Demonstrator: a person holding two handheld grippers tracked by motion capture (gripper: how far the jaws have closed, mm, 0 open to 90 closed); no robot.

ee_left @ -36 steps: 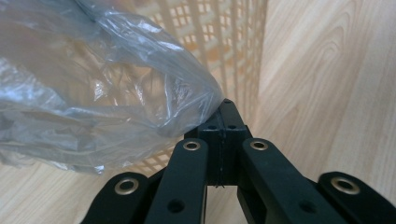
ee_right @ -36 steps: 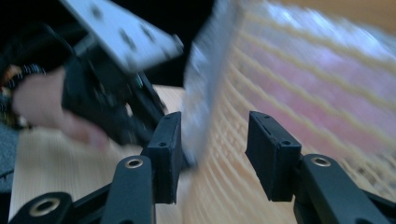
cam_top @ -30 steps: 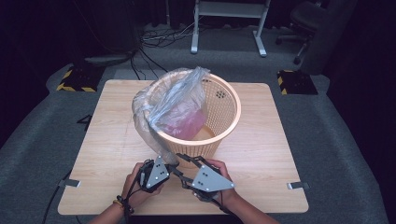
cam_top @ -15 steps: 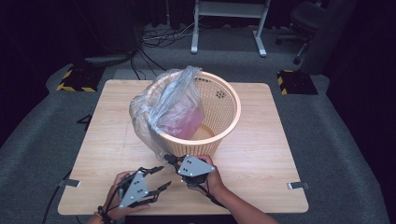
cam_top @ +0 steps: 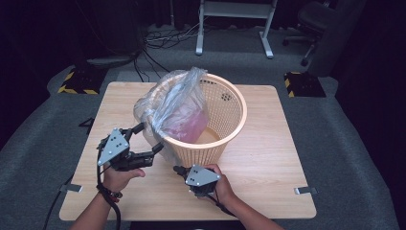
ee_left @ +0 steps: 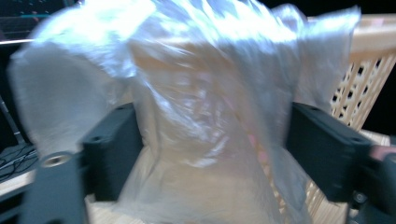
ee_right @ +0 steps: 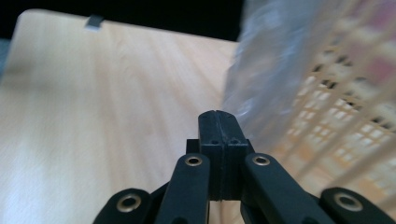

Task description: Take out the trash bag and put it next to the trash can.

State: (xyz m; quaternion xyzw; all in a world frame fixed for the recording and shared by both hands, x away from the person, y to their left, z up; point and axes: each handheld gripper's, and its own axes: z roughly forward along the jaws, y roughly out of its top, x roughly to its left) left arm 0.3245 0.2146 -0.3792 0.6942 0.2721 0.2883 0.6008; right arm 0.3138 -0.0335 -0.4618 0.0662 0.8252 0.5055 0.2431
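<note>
Basket (cam_top: 225,120) upright mid-bench (cam_top: 268,163), clear bag (cam_top: 177,108) draped over its left rim, part inside, part hanging outside down basket's left wall. Pink thing inside bag, blurred. Left tongs (cam_top: 148,139) spread wide, jaws either side of hanging bag film at basket's left; whether jaws touch film, cannot tell. Left gripper view: bag (ee_left: 196,116) between both jaws, basket lattice (ee_left: 359,88) at right. Right tongs (cam_top: 178,169) pressed together, nothing between, low at basket's near foot, just beside bag. Right gripper view: tongs (ee_right: 218,122) shut, tips near bag (ee_right: 266,79).
</note>
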